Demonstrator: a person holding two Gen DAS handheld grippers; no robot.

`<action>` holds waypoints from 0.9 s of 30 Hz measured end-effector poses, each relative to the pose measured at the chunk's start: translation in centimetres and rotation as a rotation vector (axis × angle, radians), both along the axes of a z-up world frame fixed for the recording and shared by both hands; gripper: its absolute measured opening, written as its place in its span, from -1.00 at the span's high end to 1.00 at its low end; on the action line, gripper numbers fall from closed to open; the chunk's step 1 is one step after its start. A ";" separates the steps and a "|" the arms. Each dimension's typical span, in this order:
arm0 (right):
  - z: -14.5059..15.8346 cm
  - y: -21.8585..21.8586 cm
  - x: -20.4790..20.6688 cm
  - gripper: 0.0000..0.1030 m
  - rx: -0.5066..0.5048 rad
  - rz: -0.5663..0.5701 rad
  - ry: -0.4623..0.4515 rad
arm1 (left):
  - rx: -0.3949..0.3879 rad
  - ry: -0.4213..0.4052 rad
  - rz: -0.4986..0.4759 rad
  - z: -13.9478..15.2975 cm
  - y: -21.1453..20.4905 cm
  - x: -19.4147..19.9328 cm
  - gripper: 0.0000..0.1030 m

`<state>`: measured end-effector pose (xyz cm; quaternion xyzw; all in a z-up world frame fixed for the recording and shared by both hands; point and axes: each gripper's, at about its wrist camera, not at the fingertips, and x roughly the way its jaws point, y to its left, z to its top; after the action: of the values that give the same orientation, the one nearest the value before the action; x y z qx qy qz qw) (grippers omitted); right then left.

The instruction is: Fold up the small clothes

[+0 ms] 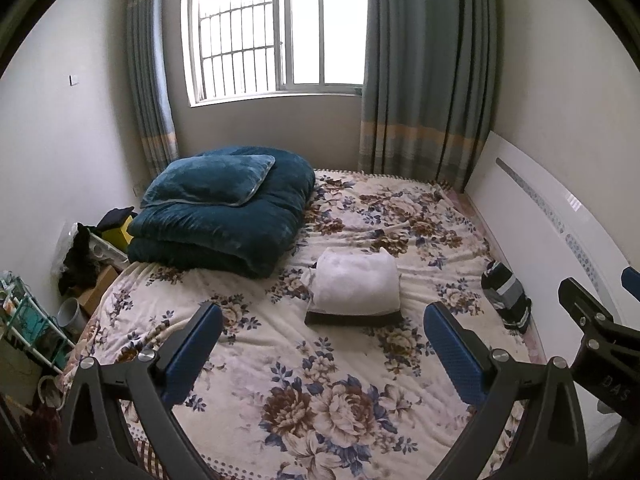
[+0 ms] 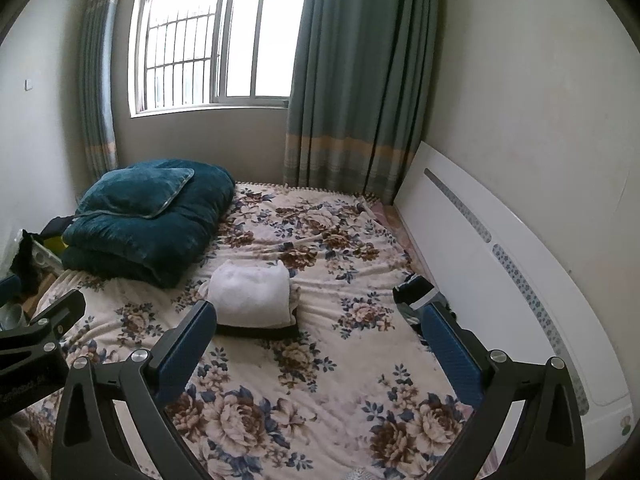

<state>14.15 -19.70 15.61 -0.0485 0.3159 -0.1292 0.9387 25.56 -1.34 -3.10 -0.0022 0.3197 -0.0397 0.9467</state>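
A folded white garment lies on top of a folded dark one in the middle of the floral bed. A dark crumpled garment with grey stripes lies near the bed's right edge by the headboard. My left gripper hovers open above the bedspread, short of the white stack, with nothing between its blue pads. My right gripper is open too and holds nothing; its right finger covers part of the striped garment.
A folded teal quilt with a pillow fills the far left of the bed. A white headboard runs along the right wall. Boxes, a rack and clutter stand beside the bed's left edge. A curtained window is behind.
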 end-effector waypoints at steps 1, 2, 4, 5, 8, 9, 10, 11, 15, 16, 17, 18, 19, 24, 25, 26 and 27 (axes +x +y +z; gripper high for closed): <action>0.0 -0.1 0.0 -1.00 0.001 0.000 -0.001 | -0.001 -0.001 0.001 0.1 0.0 0.0 -1.00; 0.1 -0.1 -0.1 -1.00 0.003 0.002 -0.002 | -0.001 -0.001 0.001 0.1 0.0 0.1 -1.00; 0.1 -0.2 -0.1 -1.00 0.004 0.004 -0.005 | -0.001 -0.006 0.004 0.2 0.0 0.0 -1.00; 0.1 -0.2 -0.1 -1.00 0.004 0.006 -0.006 | -0.003 -0.007 0.005 0.3 0.0 0.0 -1.00; 0.1 -0.3 -0.2 -1.00 0.005 0.005 -0.010 | -0.004 -0.009 0.004 0.4 0.1 -0.1 -1.00; 0.2 -0.3 -0.2 -1.00 0.007 0.006 -0.011 | -0.005 -0.010 0.006 0.5 0.1 -0.1 -1.00; 0.1 -0.3 -0.2 -1.00 0.006 0.008 -0.008 | -0.004 -0.011 0.005 0.5 0.0 0.0 -1.00; 0.1 -0.3 -0.2 -1.00 0.005 0.008 -0.010 | -0.004 -0.011 0.004 0.6 0.0 0.0 -0.99; 0.4 0.0 -0.4 -1.00 0.009 0.010 -0.014 | -0.005 -0.015 0.007 1.0 -0.2 0.1 -1.00; 0.4 0.1 -0.3 -1.00 0.010 0.012 -0.013 | -0.005 -0.015 0.006 1.0 -0.1 0.2 -1.00; 0.5 0.1 -0.3 -1.00 0.010 0.013 -0.015 | -0.006 -0.015 0.006 1.0 -0.2 0.2 -1.00; 0.5 0.1 -0.3 -1.00 0.010 0.013 -0.015 | -0.007 -0.016 0.008 1.1 -0.2 0.2 -1.00; 0.4 0.1 -0.4 -1.00 0.010 0.013 -0.015 | -0.004 -0.017 0.007 1.1 -0.2 0.2 -1.00; 0.5 0.4 -0.2 -1.00 0.017 0.017 -0.015 | -0.004 -0.016 0.009 1.2 -0.2 0.2 -1.00; 0.5 0.4 -0.2 -1.00 0.017 0.019 -0.014 | -0.006 -0.017 0.010 1.0 -0.2 0.1 -1.00; 0.4 0.4 -0.2 -1.00 0.018 0.019 -0.014 | -0.004 -0.018 0.010 1.0 -0.2 0.1 -1.00; 0.4 0.5 -0.3 -1.00 0.020 0.019 -0.014 | -0.004 -0.019 0.012 1.2 -0.3 0.1 -1.00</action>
<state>13.86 -19.20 16.04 -0.0413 0.3100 -0.1176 0.9425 25.68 -1.60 -1.93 -0.0056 0.3107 -0.0346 0.9499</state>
